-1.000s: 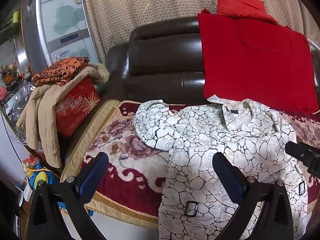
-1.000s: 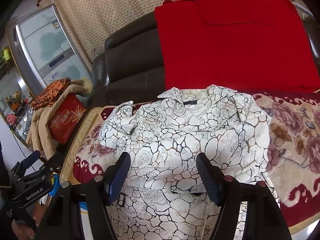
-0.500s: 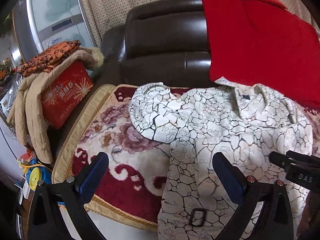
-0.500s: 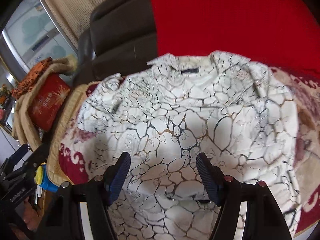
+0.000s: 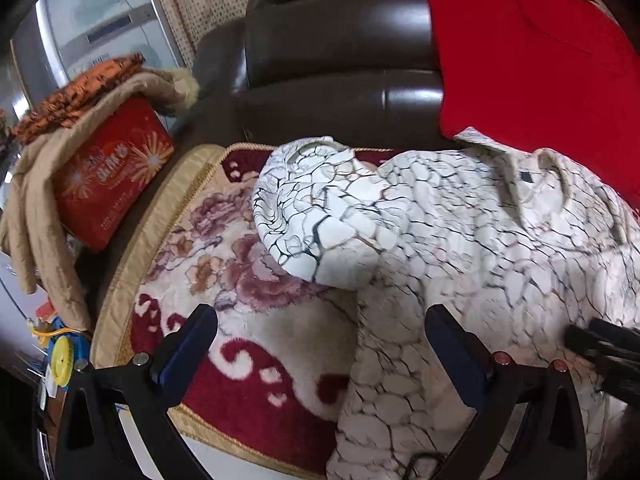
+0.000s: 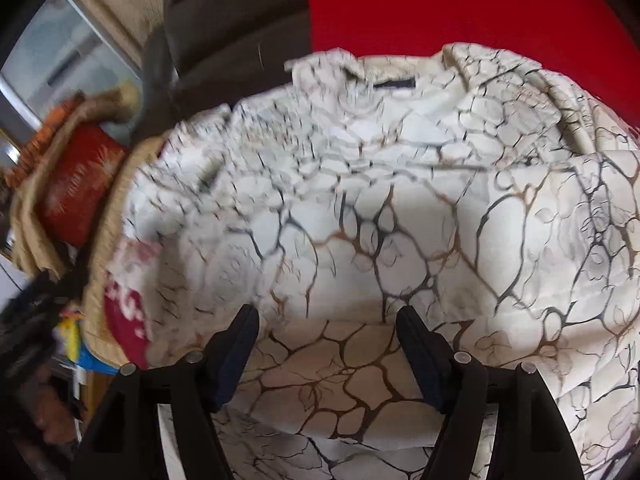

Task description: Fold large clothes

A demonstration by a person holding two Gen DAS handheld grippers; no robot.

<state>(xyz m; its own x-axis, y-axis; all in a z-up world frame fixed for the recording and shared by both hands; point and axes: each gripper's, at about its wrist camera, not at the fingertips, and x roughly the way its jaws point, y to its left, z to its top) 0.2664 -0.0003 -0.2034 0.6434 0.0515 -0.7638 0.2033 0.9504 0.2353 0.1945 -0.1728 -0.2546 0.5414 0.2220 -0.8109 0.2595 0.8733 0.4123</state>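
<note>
Cream fabric with a dark crackle print, a large shirt (image 6: 400, 208), was spread collar-up across a floral red and cream blanket (image 5: 224, 280) laid over the seat of a dark leather sofa (image 5: 340, 48). The shirt's collar (image 5: 520, 172) was seen lying against the foot of a red cloth (image 5: 540, 52) draped over the sofa's backrest. One sleeve (image 5: 316, 220) was folded in over the blanket at the shirt's left side as seen from the left wrist camera.

The left gripper (image 5: 320, 344) was held spread wide, nothing clamped; one finger was seen above the blanket and the other above the shirt's edge, and contact with the cloth could not be made out. The right gripper (image 6: 326, 340) was likewise parted, its jaws having just been opening a little further, with the shirt's body seen between the fingers but not pinched. Its tip (image 5: 600, 340) was also visible at the right edge of the left wrist view, over the shirt.

Beside the sofa's arm a red box (image 5: 108, 176) was seen under a tan quilted garment (image 5: 36, 208), with an orange patterned cloth (image 5: 80, 92) on top.
</note>
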